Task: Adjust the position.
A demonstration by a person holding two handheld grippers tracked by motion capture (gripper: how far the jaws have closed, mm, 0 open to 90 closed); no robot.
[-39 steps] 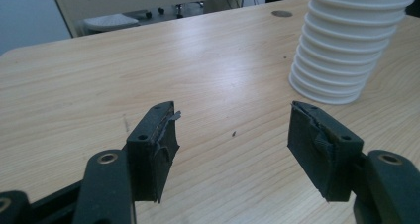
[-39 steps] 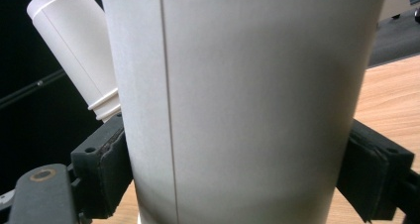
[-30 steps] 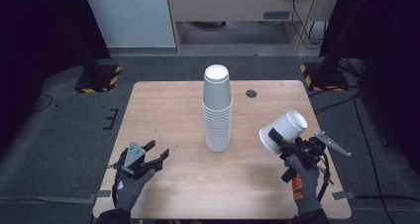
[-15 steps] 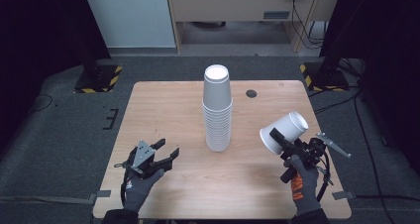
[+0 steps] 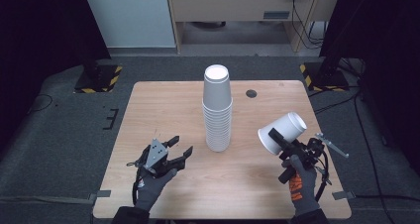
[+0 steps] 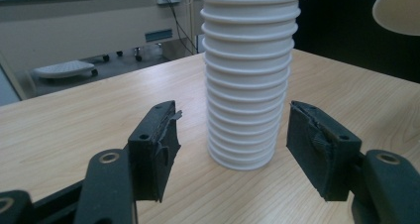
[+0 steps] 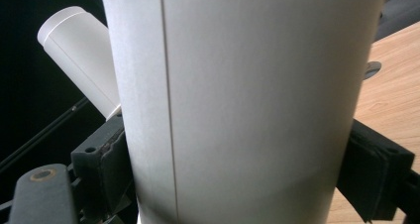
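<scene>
A tall stack of white paper cups [image 5: 217, 110] stands upside down in the middle of the wooden table [image 5: 163, 105]. My left gripper [image 5: 179, 149] hovers left of the stack's base, open, nothing between its jaws; in the left gripper view the stack [image 6: 247, 75] stands just beyond the pads [image 6: 166, 144]. My right gripper [image 5: 274, 138] is held above the table's right side, shut on a single white cup [image 5: 283, 132] that lies tilted. In the right gripper view that cup [image 7: 247, 100] sits between both pads, with the stack's top [image 7: 79, 50] behind it.
A small dark round hole [image 5: 251, 93] marks the table's far right part. Dark floor surrounds the table, with yellow-black striped stand feet [image 5: 99, 79] at the back left and back right. A cabinet and cables stand behind.
My left gripper has moved right and forward toward the base of the cup stack. The right gripper and its cup have stayed put.
</scene>
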